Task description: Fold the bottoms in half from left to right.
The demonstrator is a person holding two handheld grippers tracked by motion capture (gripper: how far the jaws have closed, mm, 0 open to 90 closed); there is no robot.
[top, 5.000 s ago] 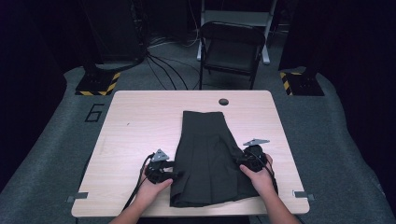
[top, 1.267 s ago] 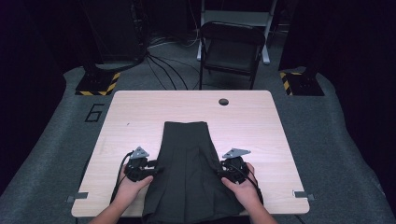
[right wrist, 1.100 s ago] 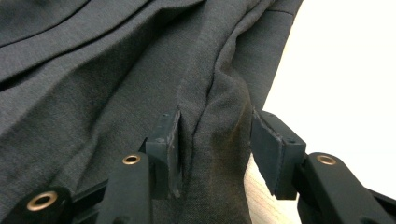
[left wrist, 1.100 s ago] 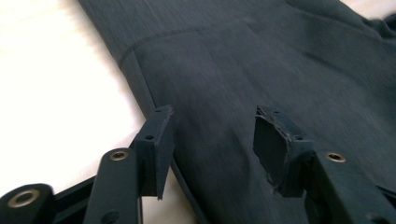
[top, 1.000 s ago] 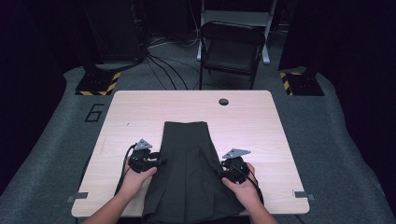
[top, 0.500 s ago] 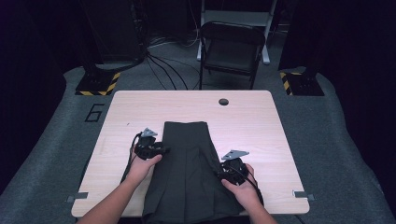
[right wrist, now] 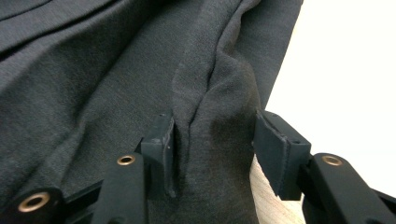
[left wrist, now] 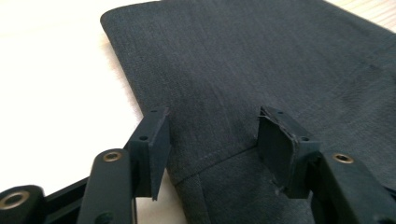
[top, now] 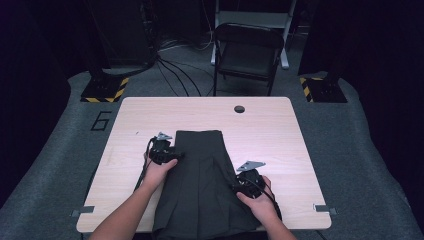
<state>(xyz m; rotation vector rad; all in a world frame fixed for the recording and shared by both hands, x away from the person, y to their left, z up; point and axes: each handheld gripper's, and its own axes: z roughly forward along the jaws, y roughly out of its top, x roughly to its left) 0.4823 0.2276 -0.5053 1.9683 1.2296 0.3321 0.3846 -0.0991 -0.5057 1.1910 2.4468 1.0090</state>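
A dark grey pleated skirt (top: 200, 185) lies flat on the wooden table (top: 280, 140), waistband at the far end and hem hanging over the near edge. My left gripper (top: 176, 155) sits at the skirt's left edge near the waistband. In the left gripper view it (left wrist: 212, 149) is open, its jaws straddling the skirt (left wrist: 261, 65) at the waistband seam. My right gripper (top: 236, 188) rests on the skirt's right edge, lower down. In the right gripper view it (right wrist: 215, 144) is open around a raised ridge of the skirt's cloth (right wrist: 219, 93), without pinching it.
A round cable hole (top: 239, 108) sits in the table's far middle. A black folding chair (top: 247, 50) stands behind the table, with cables on the floor. Bare wood lies to the left and right of the skirt.
The skirt has been drawn toward the near edge since the oldest frame. In the last second my left gripper slid up the left edge toward the waistband. The right gripper stayed put.
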